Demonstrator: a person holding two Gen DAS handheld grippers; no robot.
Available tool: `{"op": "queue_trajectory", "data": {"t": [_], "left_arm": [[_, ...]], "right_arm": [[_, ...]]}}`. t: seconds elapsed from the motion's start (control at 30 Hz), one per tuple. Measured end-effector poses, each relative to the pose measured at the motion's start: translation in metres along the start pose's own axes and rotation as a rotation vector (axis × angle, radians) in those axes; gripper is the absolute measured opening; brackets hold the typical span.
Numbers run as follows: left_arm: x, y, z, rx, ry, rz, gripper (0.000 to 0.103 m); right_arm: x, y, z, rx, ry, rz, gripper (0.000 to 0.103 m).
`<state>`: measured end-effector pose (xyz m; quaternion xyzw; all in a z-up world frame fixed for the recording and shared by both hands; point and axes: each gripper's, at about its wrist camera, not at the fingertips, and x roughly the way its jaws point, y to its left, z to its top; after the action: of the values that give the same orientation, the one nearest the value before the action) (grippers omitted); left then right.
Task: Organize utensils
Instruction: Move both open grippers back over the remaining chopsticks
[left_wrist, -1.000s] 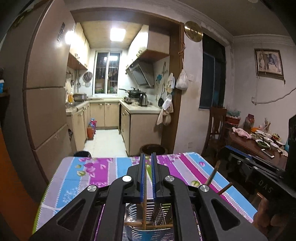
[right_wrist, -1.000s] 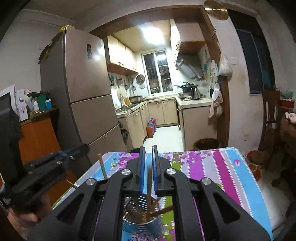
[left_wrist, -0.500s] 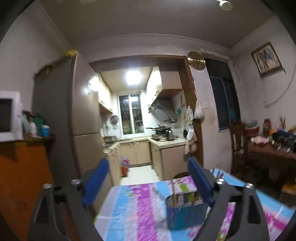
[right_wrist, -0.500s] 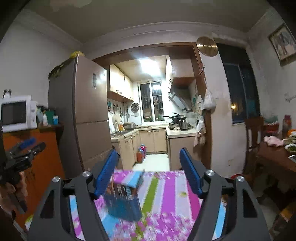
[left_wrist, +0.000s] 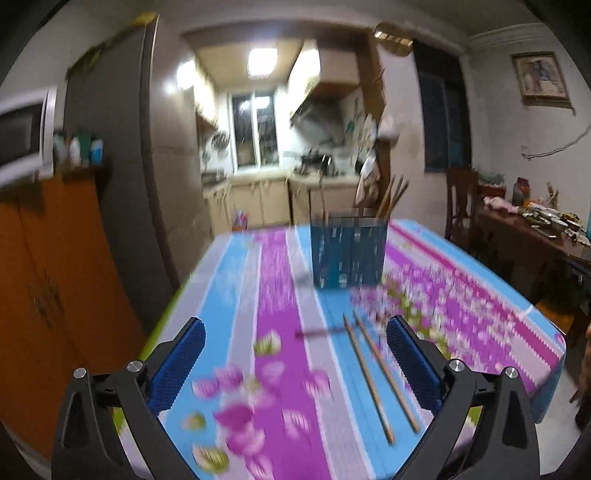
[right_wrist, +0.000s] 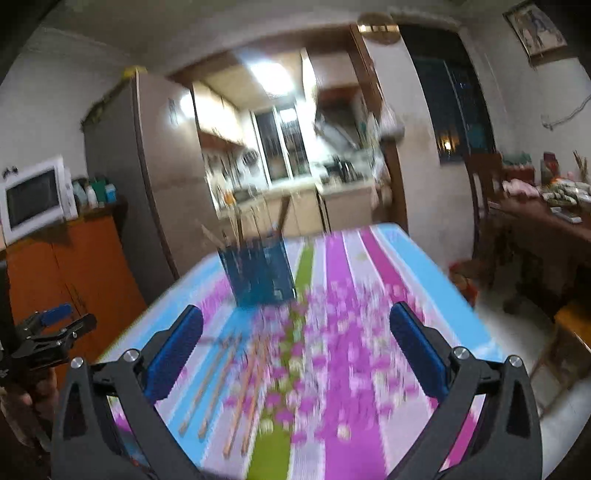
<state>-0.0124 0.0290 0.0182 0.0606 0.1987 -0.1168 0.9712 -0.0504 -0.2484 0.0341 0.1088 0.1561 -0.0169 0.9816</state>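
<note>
Dim room, kitchen doorway ahead with ceiling light on, window behind; fridge left of it, microwave on orange cabinet, dark wooden table right

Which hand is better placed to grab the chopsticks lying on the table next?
Right, narrowly. Both claws are opening and empty. The loose chopsticks lie well inside the gap of the right claw; ahead of the left claw they hug its right finger.
</note>
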Motion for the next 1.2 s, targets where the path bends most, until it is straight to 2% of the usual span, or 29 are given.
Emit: {"op": "queue_trajectory", "data": {"t": [0.1,0.17,0.3,0.43,0.77,1.2], "left_arm": [[0.013,-0.003,-0.016,-0.036,0.072,0.054,0.098],[0.017,-0.004,-0.025,-0.047,0.104,0.058,0.098],[0.018,-0.009,-0.037,-0.055,0.119,0.098,0.098],[0.013,-0.013,-0.038,-0.042,0.102,0.130,0.098],[-0.006,-0.024,-0.031,0.019,0.013,0.224,0.098],[-0.017,-0.030,-0.028,0.054,-0.045,0.248,0.098]], "right_arm": [[0.007,0.013,-0.022,-0.062,0.048,-0.056,0.098],[0.012,0.022,-0.036,-0.118,0.079,-0.090,0.098],[0.014,0.030,-0.054,-0.188,0.102,-0.133,0.098],[0.013,0.039,-0.065,-0.252,0.107,-0.138,0.098],[0.019,0.046,-0.081,-0.318,0.156,-0.141,0.098],[0.019,0.059,-0.086,-0.369,0.162,-0.134,0.098]]}}
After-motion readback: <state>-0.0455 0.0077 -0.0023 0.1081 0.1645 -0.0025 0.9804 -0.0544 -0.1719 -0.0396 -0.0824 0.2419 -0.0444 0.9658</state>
